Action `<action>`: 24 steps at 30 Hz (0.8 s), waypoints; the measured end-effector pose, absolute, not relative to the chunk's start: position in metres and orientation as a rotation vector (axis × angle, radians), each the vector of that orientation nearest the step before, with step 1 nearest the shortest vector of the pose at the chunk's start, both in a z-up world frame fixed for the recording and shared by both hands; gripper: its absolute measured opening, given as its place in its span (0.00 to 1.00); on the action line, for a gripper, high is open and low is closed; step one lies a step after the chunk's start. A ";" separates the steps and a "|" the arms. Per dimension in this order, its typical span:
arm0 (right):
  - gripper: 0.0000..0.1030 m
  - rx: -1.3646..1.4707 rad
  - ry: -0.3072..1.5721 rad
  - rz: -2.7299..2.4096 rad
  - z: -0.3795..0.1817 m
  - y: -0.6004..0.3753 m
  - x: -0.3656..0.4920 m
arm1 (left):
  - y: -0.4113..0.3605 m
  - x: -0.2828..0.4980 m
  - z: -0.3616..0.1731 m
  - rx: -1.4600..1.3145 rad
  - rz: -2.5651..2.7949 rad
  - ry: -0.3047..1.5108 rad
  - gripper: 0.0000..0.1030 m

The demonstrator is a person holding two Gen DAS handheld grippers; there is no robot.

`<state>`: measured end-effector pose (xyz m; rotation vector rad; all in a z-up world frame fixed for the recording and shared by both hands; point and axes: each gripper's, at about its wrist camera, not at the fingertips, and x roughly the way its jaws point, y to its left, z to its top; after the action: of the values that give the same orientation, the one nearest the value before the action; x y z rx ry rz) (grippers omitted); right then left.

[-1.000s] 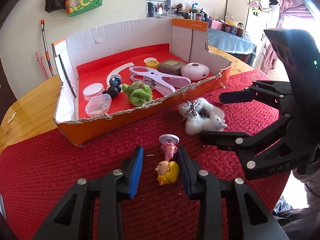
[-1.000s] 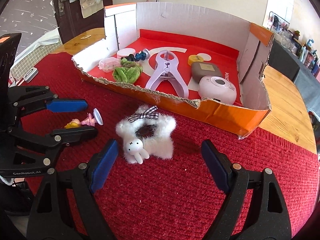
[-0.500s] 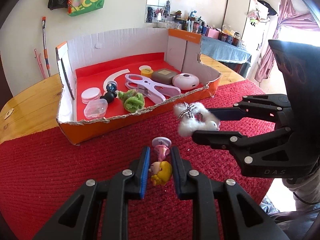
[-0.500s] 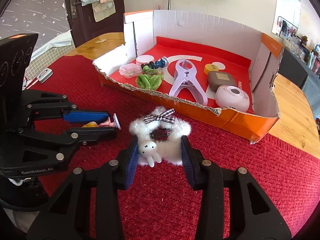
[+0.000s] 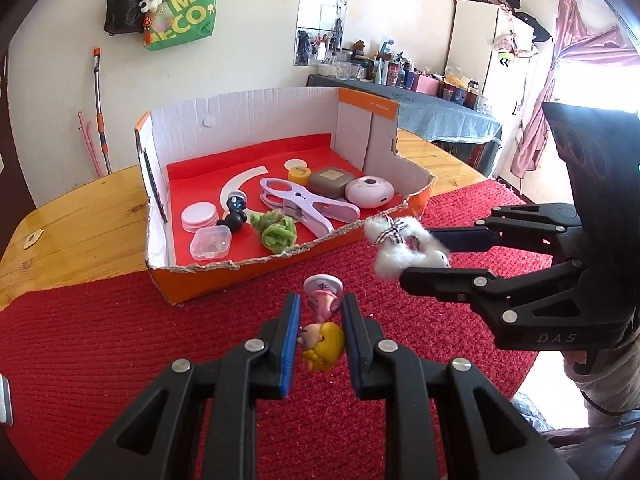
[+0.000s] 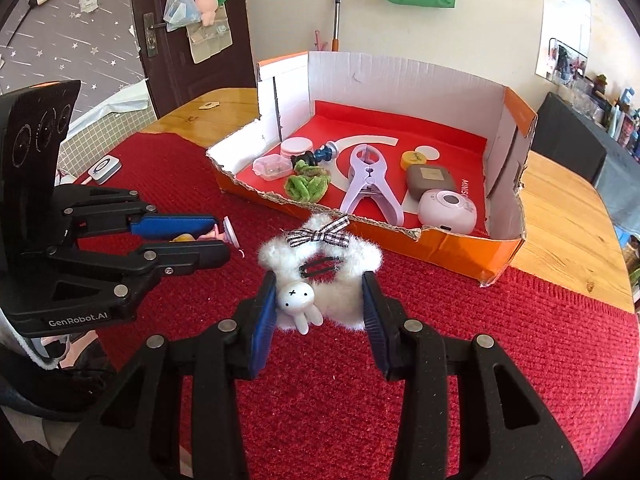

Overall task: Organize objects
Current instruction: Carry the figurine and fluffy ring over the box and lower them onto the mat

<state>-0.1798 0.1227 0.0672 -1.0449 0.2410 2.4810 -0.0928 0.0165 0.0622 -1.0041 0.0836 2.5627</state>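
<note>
My left gripper [image 5: 318, 328] is shut on a small pink and yellow doll figure [image 5: 323, 338] and holds it above the red mat; it also shows in the right wrist view [image 6: 218, 240]. My right gripper [image 6: 320, 308] is shut on a white fluffy hair clip [image 6: 320, 268] with a checked bow and a bunny charm, lifted off the mat. The clip also shows in the left wrist view [image 5: 404, 244], held between the right gripper [image 5: 424, 254] fingers near the box's front edge. The open cardboard box [image 5: 256, 120] with a red floor stands behind.
The box holds a lilac clamp [image 5: 308, 204], green scrunchie [image 5: 276, 232], clear case [image 5: 210, 242], white discs [image 5: 198, 218], a grey case [image 5: 330, 182] and a pink round device [image 5: 370, 192]. The red mat [image 5: 100, 340] covers a wooden table [image 5: 76, 216]. A small white device [image 6: 104, 168] lies far left.
Both grippers closed on their objects and lifted them off the mat. The fluffy clip has moved up toward the box's front edge.
</note>
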 end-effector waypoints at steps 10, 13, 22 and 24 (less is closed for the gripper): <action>0.37 -0.989 0.199 2.456 0.125 0.157 -0.213 | 0.016 -0.162 0.105 -0.998 2.670 0.154 0.21; 0.37 -1.015 0.204 2.411 0.137 0.187 -0.241 | 0.017 -0.194 0.109 -1.030 2.707 0.183 0.21; 0.37 -1.192 0.303 2.192 0.112 0.276 -0.311 | 0.018 -0.265 0.090 -1.183 2.701 0.194 0.21; 0.37 -1.221 0.344 2.176 0.104 0.289 -0.318 | 0.017 -0.277 0.085 -1.217 2.701 0.205 0.21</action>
<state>-0.3178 0.2890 0.1040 -1.2209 0.3440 2.1760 -0.2771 0.0173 0.0852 -1.2167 0.2048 2.7011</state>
